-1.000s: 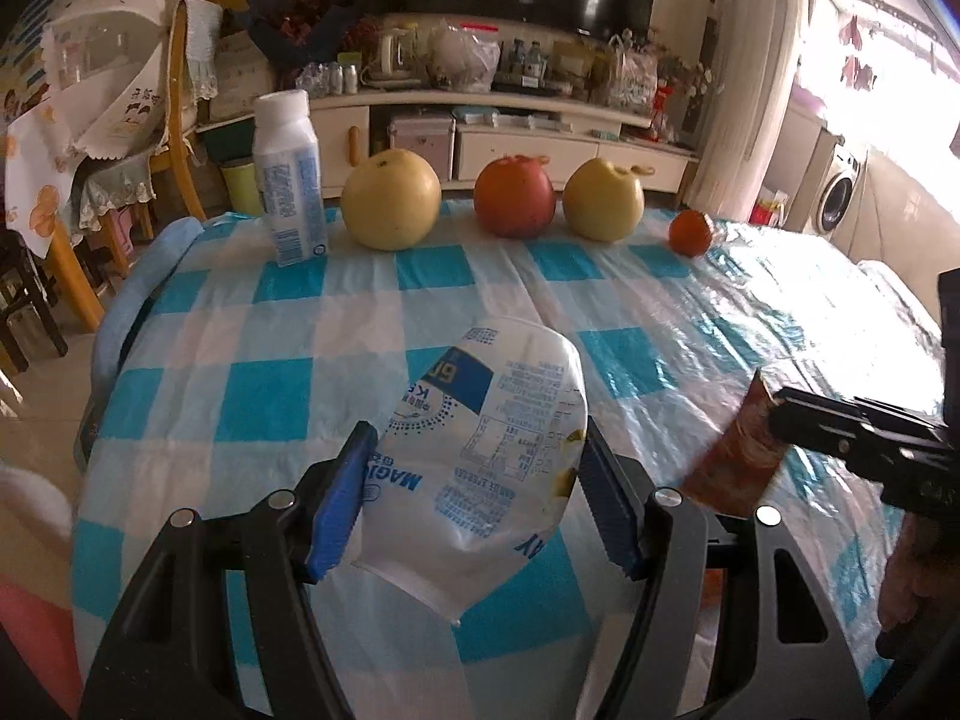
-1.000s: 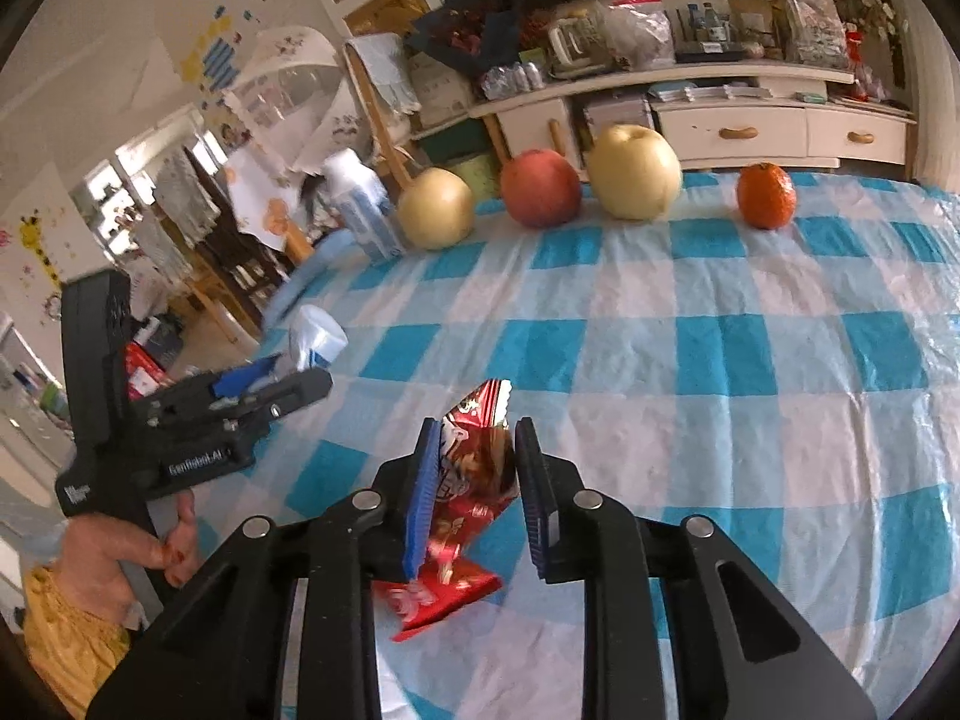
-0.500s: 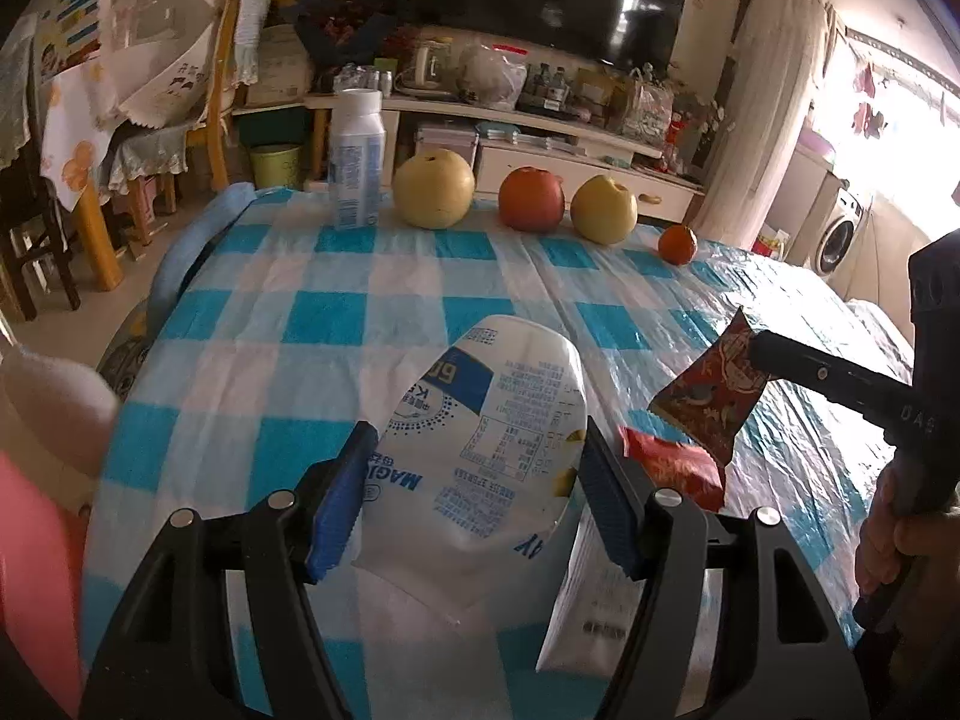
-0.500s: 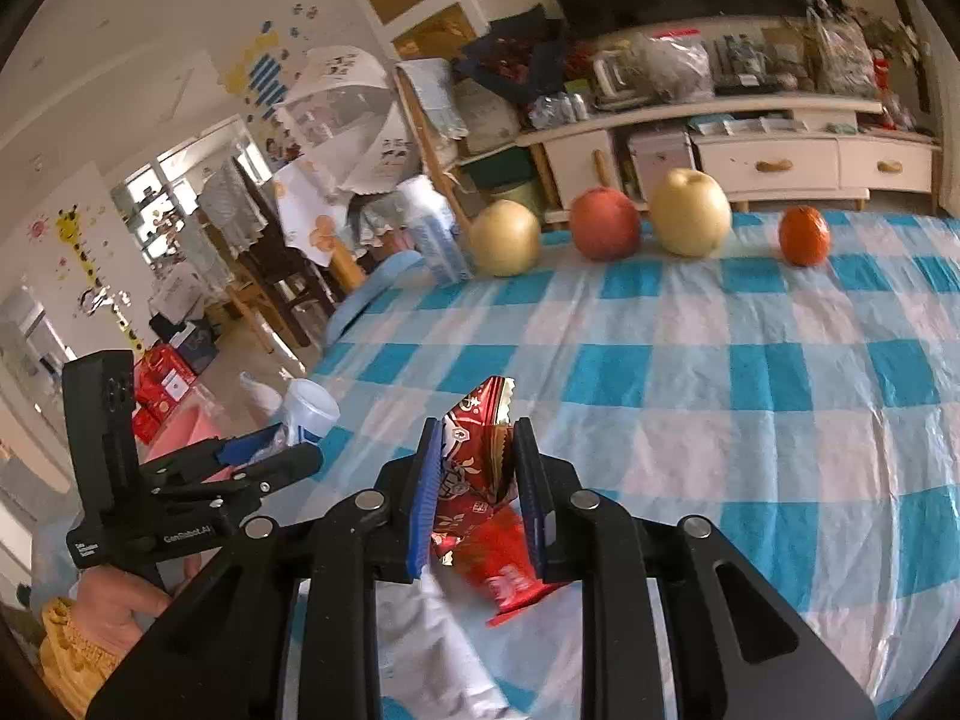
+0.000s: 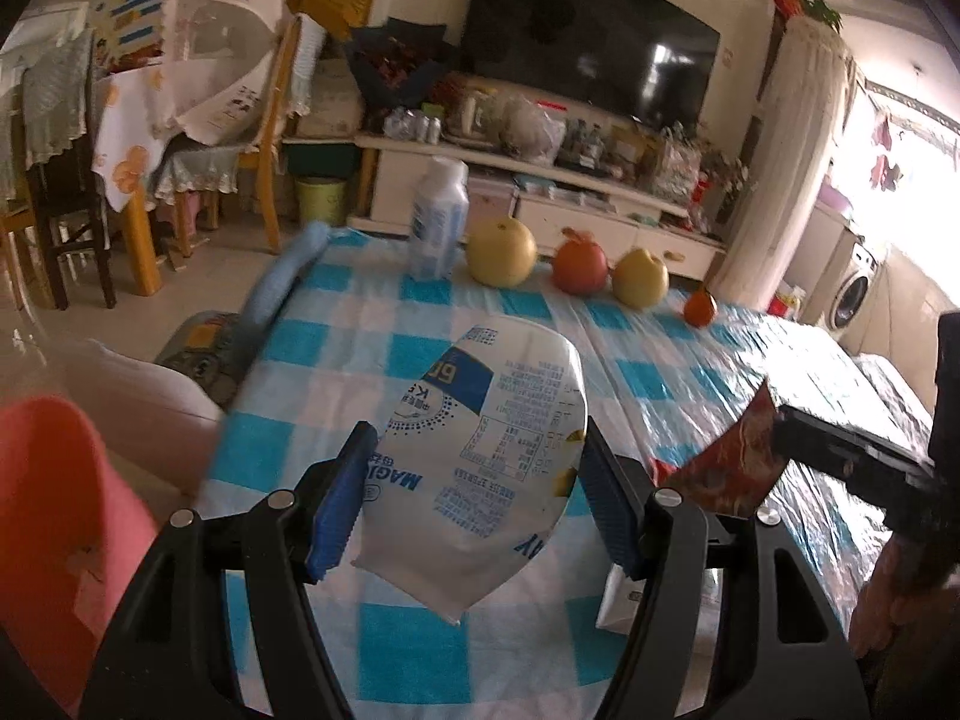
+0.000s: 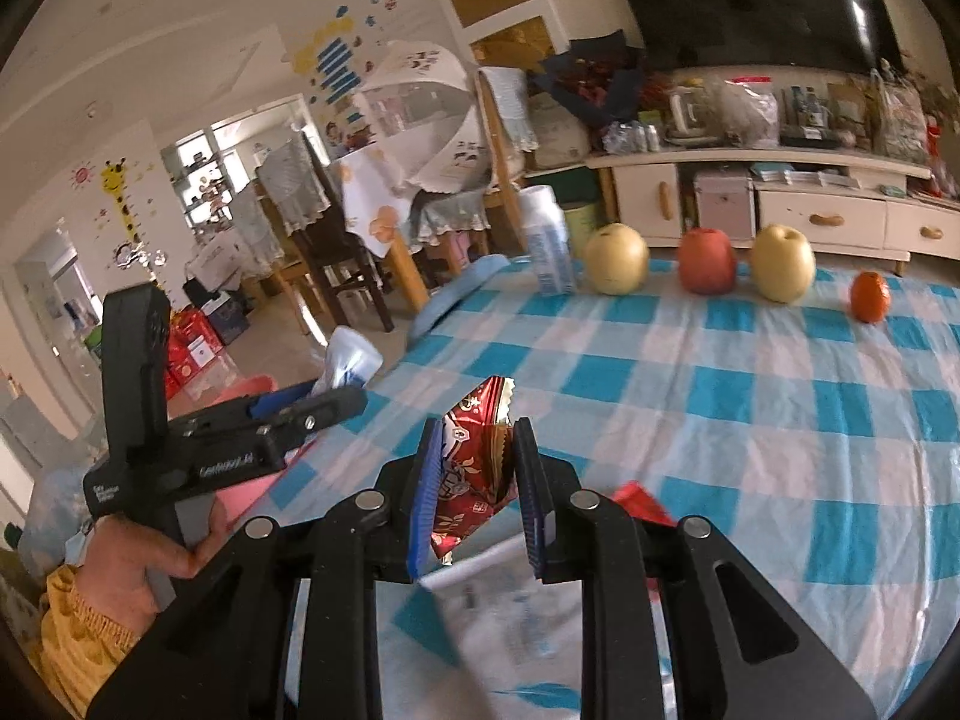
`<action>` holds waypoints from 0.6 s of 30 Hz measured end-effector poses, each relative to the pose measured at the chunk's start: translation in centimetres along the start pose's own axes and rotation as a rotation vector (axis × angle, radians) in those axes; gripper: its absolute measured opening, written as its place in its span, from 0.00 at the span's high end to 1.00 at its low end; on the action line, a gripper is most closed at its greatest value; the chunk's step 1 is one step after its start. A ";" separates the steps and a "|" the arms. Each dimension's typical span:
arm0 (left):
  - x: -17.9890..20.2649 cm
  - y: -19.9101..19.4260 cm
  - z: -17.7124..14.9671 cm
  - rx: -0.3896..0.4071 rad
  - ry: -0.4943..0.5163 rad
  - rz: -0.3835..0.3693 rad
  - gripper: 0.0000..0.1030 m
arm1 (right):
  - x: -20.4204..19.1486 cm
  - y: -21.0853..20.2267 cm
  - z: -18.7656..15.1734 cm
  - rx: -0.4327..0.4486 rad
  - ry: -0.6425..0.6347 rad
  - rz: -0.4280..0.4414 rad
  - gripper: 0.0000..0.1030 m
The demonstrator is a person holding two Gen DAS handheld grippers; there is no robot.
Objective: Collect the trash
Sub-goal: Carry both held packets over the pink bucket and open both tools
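Trash is held in both tools above the bench: the left tool (image 5: 474, 501) is clamped by its ribbed blue pads on a white pouch (image 5: 486, 462), a smooth, glossy, puffed bag with blue print and a rounded top, and the right tool (image 6: 477, 489) is clamped on a red wrapper (image 6: 474, 462), crinkled shiny foil with a torn, jagged upper edge. At the far left of the left wrist view a pink rounded rim (image 5: 54, 516) sits low beside the bench. A blue-and-white checked plastic cloth (image 6: 750, 420), slick and slightly wrinkled, covers the bench; another red scrap (image 6: 645, 504) and a white packet (image 5: 624, 600) lie on it under the tools. Along its far edge, from left to right, stand a white bottle (image 6: 546, 246), a pale round pear (image 6: 615, 258), a red apple (image 6: 707, 261), a second pear (image 6: 782, 264) and a small orange (image 6: 869, 297). Behind are wooden chairs, a cluttered white cabinet and a dark television.
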State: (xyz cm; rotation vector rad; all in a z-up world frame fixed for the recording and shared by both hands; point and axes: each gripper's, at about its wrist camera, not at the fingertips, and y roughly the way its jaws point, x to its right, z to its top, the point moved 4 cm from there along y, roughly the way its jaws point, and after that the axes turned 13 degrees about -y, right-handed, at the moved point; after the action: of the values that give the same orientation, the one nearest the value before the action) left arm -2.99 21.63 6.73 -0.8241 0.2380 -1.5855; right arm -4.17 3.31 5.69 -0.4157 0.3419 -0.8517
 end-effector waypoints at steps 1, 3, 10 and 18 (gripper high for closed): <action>-0.5 -0.4 0.4 0.011 -0.008 0.007 0.34 | -0.5 0.2 0.2 0.000 -0.004 0.004 0.75; -1.5 -1.1 0.9 0.026 -0.023 0.018 0.34 | -2.0 0.9 1.0 0.001 -0.015 0.021 0.75; -7.7 -4.4 3.2 0.090 -0.129 0.095 0.34 | -8.1 3.8 3.8 0.008 -0.051 0.108 0.75; -16.6 -8.7 4.7 0.178 -0.274 0.268 0.34 | -16.6 7.9 7.6 0.013 -0.128 0.227 0.75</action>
State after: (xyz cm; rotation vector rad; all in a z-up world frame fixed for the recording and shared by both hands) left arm -7.31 40.32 9.09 -0.8227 0.0081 -1.2099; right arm -5.86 22.54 10.54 -0.4085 0.2594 -0.6030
